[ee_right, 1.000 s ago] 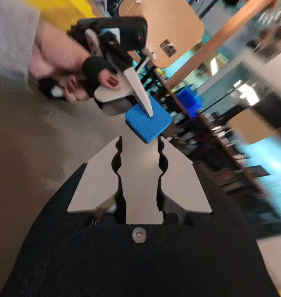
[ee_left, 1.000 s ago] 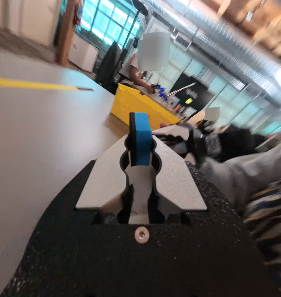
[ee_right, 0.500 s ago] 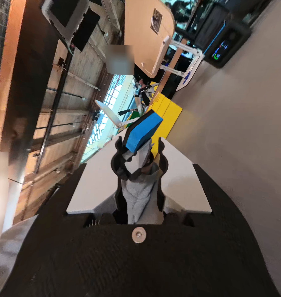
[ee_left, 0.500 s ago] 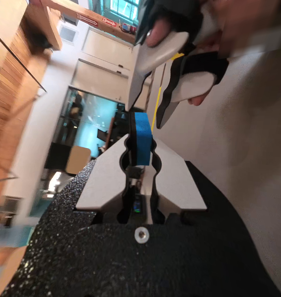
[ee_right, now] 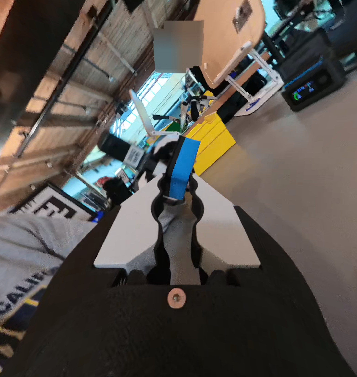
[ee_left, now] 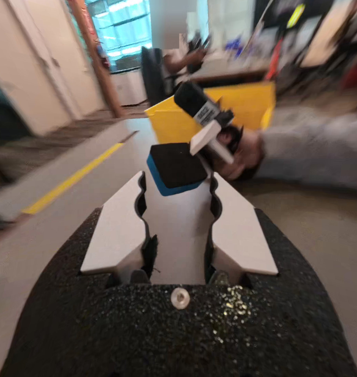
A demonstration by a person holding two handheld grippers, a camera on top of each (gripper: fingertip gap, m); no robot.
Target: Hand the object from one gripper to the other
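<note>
The object is a blue foam pad with a black face [ee_left: 175, 167]. In the left wrist view my left gripper [ee_left: 177, 177] is open and empty, and the pad hangs just beyond its fingertips, above the grey table [ee_left: 51, 234]. My right gripper [ee_left: 203, 157] comes in from the right in a person's hand and pinches the pad's far edge. In the right wrist view my right gripper [ee_right: 177, 177] is shut on the pad [ee_right: 183, 163], which stands on edge between the fingertips. The left gripper's body [ee_right: 130, 152] shows behind the pad, partly hidden.
A yellow bin [ee_left: 245, 106] stands on the table behind the pad and also shows in the right wrist view [ee_right: 211, 142]. A yellow tape line [ee_left: 75, 177] runs along the table at the left. A grey sleeve [ee_left: 306, 155] reaches in from the right. A black box with a lit screen [ee_right: 312, 87] sits farther off.
The left gripper held the pad and has let go and opened. The right gripper, open before, has shut on the pad and holds it alone. Both views have swung round.
</note>
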